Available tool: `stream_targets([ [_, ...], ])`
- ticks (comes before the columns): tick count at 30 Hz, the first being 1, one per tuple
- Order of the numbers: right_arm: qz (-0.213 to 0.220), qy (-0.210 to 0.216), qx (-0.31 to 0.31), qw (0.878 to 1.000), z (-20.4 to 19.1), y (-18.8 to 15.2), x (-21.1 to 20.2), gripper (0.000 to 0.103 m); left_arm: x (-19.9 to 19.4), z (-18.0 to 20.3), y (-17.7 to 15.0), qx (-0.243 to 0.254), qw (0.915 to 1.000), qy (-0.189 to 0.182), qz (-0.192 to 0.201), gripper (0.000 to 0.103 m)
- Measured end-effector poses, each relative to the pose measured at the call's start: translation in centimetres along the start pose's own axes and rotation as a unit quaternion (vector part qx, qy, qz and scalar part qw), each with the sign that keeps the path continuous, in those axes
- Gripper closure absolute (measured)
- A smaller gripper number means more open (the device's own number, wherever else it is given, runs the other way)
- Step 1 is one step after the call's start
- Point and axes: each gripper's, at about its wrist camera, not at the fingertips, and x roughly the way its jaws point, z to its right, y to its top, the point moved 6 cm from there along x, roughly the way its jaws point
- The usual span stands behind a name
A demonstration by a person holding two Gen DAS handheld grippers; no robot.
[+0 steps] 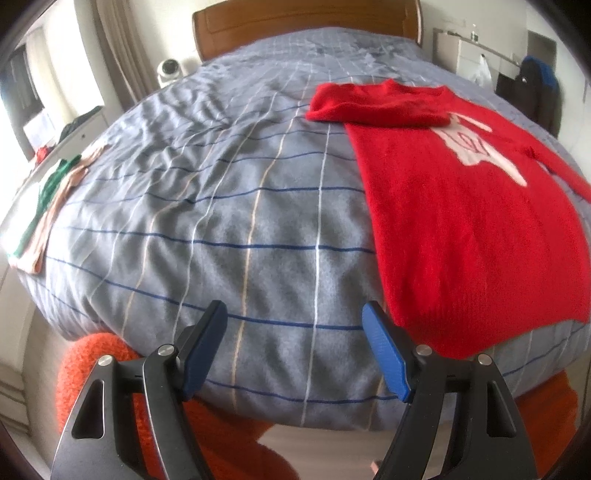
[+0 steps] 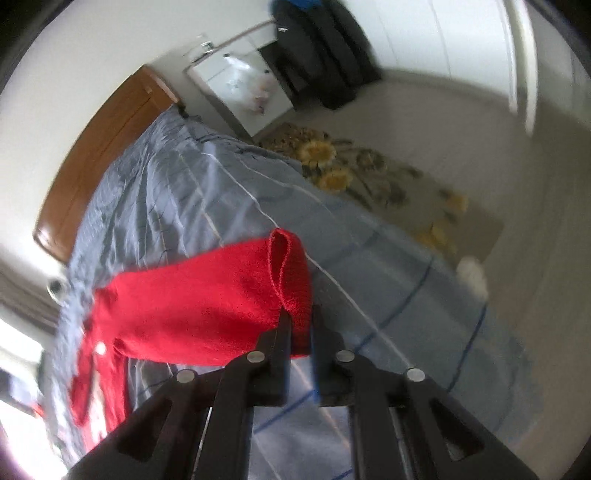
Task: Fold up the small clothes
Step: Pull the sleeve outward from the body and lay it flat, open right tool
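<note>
the red sweater (image 1: pixel 461 206) lies flat on the right side of the bed (image 1: pixel 229 206), one sleeve folded across its far end. the left tongs (image 1: pixel 295 343) hang spread over the near edge. the right tongs (image 2: pixel 301 325) pinch the other sleeve's cuff (image 2: pixel 291 273), lifted above the bed.

bed: grey-blue checked cotton duvet (image 1: pixel 229 206) | head end: brown wooden headboard (image 1: pixel 303 22) | floor: beige sunflower-patterned rug (image 2: pixel 373 177) beside bed | far wall: white cabinet (image 2: pixel 243 92), dark hanging jacket (image 2: pixel 321 55) next to it
</note>
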Motion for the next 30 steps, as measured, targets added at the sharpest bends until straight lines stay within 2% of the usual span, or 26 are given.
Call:
stream_targets([
  [2, 0.002, 0.027, 0.028, 0.999, 0.6, -0.1, 0.4, 0.094, 0.0, 0.0, 0.0, 0.001, 1.0000, 0.001, -0.001, 0.025],
  [4, 0.004, 0.059, 0.053, 0.997, 1.1, 0.0, 0.0, 0.087, 0.1, 0.0, -0.1, -0.002, 1.0000, -0.001, -0.002, 0.025],
  [6, 0.007, 0.074, 0.063, 0.995, 1.1, 0.1, -0.4, 0.074, 0.2, -0.1, 0.0, -0.004, 1.0000, -0.003, -0.004, 0.025],
  [7, 0.010, 0.080, 0.067, 0.994, 1.1, 0.3, -0.7, 0.070, 0.2, 0.0, -0.1, -0.004, 1.0000, -0.004, -0.005, 0.025],
  [11, 0.015, 0.092, 0.106, 0.990, 1.7, 0.8, -0.7, 0.069, 0.4, 0.3, -0.2, 0.006, 1.0000, 0.003, -0.007, 0.025],
  [13, 0.014, 0.077, 0.106, 0.991, 2.0, 0.7, -0.4, 0.073, 0.2, 0.4, -0.2, 0.011, 0.9999, 0.006, -0.004, 0.025],
  [15, 0.008, 0.044, 0.074, 0.996, 1.8, 0.5, 0.1, 0.087, 0.2, 0.5, -0.3, 0.014, 0.9999, 0.007, -0.002, 0.024],
  [18, 0.004, 0.017, 0.026, 1.000, 1.3, 0.1, 0.4, 0.092, 0.4, 0.4, -0.2, 0.014, 0.9999, 0.004, -0.006, 0.022],
  [21, -0.001, 0.011, 0.016, 1.000, 1.8, -0.1, 0.7, 0.096, 0.5, 0.5, -0.1, 0.014, 0.9999, 0.002, -0.009, 0.022],
  [24, -0.003, 0.007, 0.010, 1.000, 2.2, -0.2, 1.0, 0.099, 0.6, 0.7, -0.2, 0.018, 0.9998, 0.000, -0.011, 0.022],
  [30, 0.017, 0.005, 0.004, 1.000, 2.1, -0.4, 0.4, 0.096, 0.3, 0.9, -0.3, 0.026, 0.9996, 0.002, -0.007, 0.015],
])
